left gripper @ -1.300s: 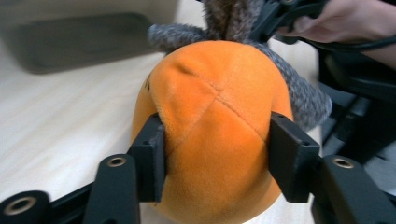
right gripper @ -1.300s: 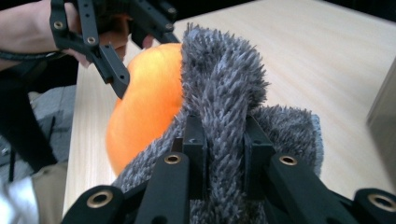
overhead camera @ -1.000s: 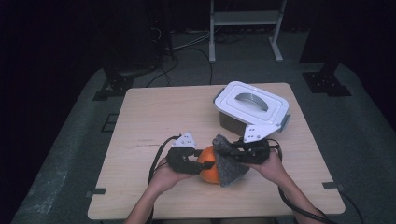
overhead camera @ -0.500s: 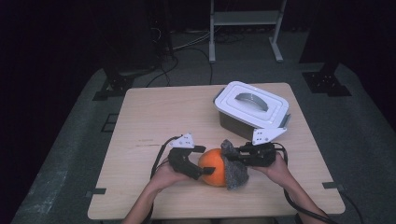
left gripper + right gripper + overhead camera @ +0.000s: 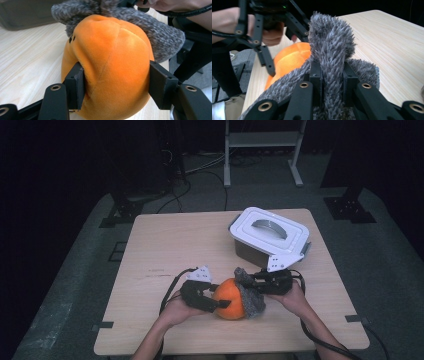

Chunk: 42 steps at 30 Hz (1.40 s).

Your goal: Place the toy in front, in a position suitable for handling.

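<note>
An orange plush ball [image 5: 229, 298] rests on the wooden table [image 5: 175, 245] near its front edge. My left gripper [image 5: 220, 301] is shut on the plush ball [image 5: 112, 67], one jaw pressed into each side of it. A grey fuzzy cloth [image 5: 250, 292] drapes over the ball's right side. My right gripper [image 5: 246, 279] is shut on a raised fold of the grey cloth [image 5: 329, 50], just above the ball [image 5: 289, 60]. The left gripper [image 5: 268, 65] shows beyond it.
A white lidded container [image 5: 269, 236] with a grey handle stands at the back right of the table, close behind my right hand. Bare wood lies to the left and at the back. Dark floor, cables and a white stand's legs [image 5: 260, 150] surround the table.
My right gripper has moved down and right, pulling the grey cloth from the top of the ball to its right side. More of the orange ball is uncovered. The left gripper holds still.
</note>
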Each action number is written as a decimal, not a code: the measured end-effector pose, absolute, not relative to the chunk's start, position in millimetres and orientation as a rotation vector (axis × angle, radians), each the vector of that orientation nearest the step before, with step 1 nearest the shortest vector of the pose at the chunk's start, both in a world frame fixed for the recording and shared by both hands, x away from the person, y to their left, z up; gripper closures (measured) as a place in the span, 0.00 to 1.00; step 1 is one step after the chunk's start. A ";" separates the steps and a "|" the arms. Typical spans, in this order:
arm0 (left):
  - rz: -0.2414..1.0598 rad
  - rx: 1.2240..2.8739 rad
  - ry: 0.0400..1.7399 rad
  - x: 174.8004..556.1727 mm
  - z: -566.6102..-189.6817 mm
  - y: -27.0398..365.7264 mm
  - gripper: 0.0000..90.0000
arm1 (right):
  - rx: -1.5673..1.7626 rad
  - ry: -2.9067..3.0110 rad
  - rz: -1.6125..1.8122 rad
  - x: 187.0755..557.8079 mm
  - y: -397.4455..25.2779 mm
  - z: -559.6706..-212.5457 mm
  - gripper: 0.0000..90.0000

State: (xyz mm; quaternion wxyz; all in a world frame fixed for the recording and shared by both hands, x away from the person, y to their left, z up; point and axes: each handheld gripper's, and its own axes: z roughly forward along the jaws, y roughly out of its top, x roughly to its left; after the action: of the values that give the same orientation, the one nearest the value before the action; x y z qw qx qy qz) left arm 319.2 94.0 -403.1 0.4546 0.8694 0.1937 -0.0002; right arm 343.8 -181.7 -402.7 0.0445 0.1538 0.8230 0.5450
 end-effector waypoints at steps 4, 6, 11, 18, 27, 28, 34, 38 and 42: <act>0.026 2.144 0.535 317.9 -403.0 93.7 0.45 | 0.485 2.505 1.645 343.0 -180.1 -402.4 0.83; 0.028 2.126 0.561 318.9 -402.9 94.6 0.46 | 0.504 2.495 1.620 339.2 -179.8 -396.5 0.84; 0.038 2.106 0.580 317.8 -402.3 93.4 0.46 | 0.455 2.473 1.623 327.2 -177.7 -382.4 0.84; 0.056 2.104 0.498 318.7 -409.2 92.1 0.31 | 0.455 2.514 1.581 331.2 -183.8 -398.2 0.84; 0.137 2.067 0.206 323.9 -412.4 92.7 0.19 | 0.428 2.572 1.611 339.6 -197.6 -405.0 0.84; 0.132 2.064 0.182 326.0 -413.5 93.1 0.17 | 0.426 2.579 1.618 340.9 -198.3 -405.3 0.84; -0.011 2.026 0.165 343.8 -427.3 94.6 0.17 | 0.423 2.595 1.662 349.3 -203.6 -409.3 0.84; 0.029 2.029 0.250 339.9 -424.8 93.6 0.43 | 0.466 2.579 1.667 353.3 -205.8 -410.1 0.84; 0.057 2.050 0.379 329.4 -410.2 89.6 0.53 | 0.522 2.539 1.661 352.3 -205.4 -398.4 0.84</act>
State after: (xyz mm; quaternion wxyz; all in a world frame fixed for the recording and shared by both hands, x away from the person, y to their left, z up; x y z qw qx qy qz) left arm 329.4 89.6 -410.2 0.5036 0.8492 0.1569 0.0236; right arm 352.3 -205.4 -398.4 0.0314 0.1694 0.8243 0.5393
